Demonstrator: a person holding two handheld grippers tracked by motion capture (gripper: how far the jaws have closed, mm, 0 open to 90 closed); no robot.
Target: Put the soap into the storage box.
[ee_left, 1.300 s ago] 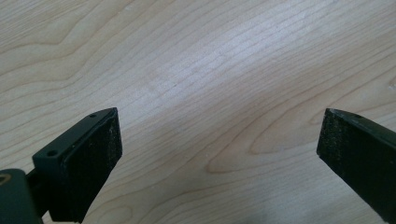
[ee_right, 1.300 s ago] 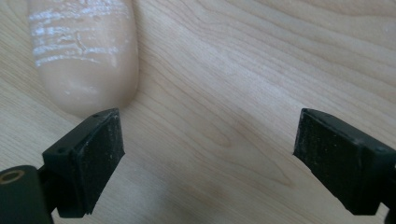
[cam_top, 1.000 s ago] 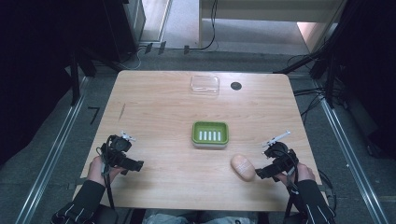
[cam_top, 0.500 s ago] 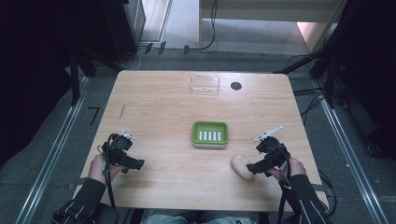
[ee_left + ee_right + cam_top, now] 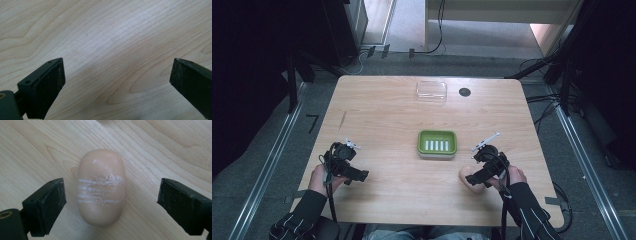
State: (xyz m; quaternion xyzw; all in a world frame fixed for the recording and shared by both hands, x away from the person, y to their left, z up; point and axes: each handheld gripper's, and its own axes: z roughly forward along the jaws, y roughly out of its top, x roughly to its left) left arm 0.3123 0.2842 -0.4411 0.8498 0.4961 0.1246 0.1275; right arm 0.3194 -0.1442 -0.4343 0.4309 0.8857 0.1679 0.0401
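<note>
A peach-coloured oval soap bar point(image 5: 101, 187) with white scrape lines lies on the wooden table point(image 5: 382, 115), near the front right point(image 5: 469, 179). My right gripper point(image 5: 111, 200) is open and hovers over it, one jaw on each side of the bar, with a gap on both sides. In the high view the right gripper point(image 5: 478, 176) covers part of the bar. A green soap dish point(image 5: 437, 143) with white ridges sits at the table's middle, just beyond and left of the bar. My left gripper point(image 5: 117, 80) is open over bare wood at the front left point(image 5: 357, 175).
A clear plastic lid or tray point(image 5: 431, 91) rests near the far edge, with a small black round hole point(image 5: 464, 92) to its right. Cables run across the floor behind the table. Metal rails flank both sides.
My right gripper has moved left and slightly forward from the table's right edge until its jaws straddle the soap bar. The left gripper has stayed still.
</note>
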